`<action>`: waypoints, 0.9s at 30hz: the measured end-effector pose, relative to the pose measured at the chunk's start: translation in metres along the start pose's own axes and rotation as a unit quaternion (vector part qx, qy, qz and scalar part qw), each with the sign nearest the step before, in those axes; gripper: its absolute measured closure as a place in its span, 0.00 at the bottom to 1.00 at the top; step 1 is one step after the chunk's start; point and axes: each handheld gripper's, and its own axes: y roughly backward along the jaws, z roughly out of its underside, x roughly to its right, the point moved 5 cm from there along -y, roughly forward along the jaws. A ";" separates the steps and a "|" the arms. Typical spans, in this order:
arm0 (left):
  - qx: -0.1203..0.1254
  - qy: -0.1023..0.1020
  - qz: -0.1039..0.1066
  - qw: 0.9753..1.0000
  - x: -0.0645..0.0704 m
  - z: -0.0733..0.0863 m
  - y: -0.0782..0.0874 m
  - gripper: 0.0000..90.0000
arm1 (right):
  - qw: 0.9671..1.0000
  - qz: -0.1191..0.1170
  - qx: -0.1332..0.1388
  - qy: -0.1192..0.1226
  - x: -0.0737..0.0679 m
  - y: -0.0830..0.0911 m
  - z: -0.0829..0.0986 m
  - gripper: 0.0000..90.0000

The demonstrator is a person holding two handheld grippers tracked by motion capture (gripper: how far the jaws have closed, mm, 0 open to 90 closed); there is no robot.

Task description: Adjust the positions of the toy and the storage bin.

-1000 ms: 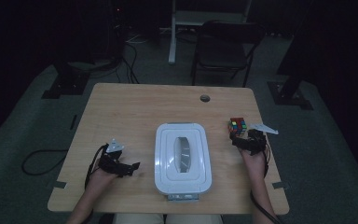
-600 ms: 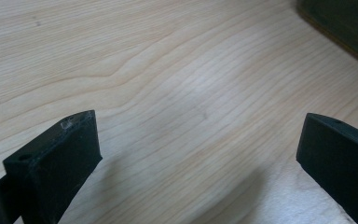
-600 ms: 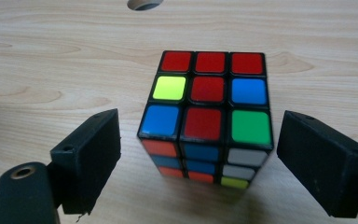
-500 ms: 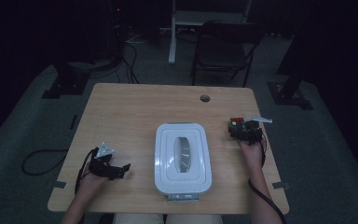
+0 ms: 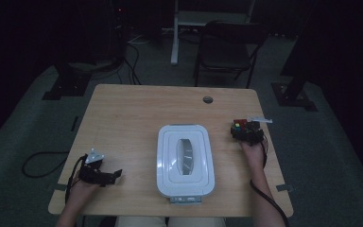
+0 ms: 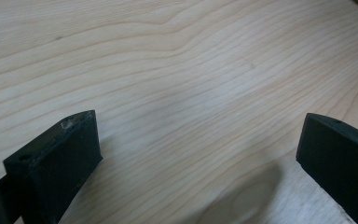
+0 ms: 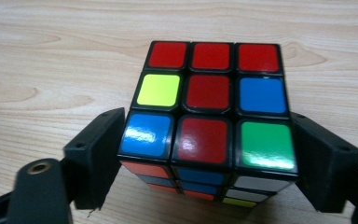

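Note:
A scrambled Rubik's cube (image 7: 212, 93), its top face mostly red, sits between the two black jaws of my right gripper (image 7: 207, 161). Both jaws press against its sides. In the high view the cube (image 5: 238, 126) is near the table's right edge, with the right gripper (image 5: 246, 134) just behind it. My left gripper (image 5: 112, 175) lies low near the front left corner, pointing right. Its jaws stand wide apart over bare wood (image 6: 191, 93), and the left gripper (image 6: 198, 156) holds nothing.
A white lidded container (image 5: 185, 161) stands at the middle front of the wooden table (image 5: 137, 118). A cable hole (image 5: 208, 100) is near the far edge. A chair (image 5: 229, 47) and stand bases stand beyond the table on the dark floor.
The left gripper has drifted left and back toward the front left corner. The right gripper has slid forward around the cube, which has stayed in place.

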 end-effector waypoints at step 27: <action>-0.017 -0.008 -0.057 0.998 -0.005 0.000 -0.003 0.01 | 1.000 0.011 0.009 -0.002 -0.003 0.014 0.002 0.37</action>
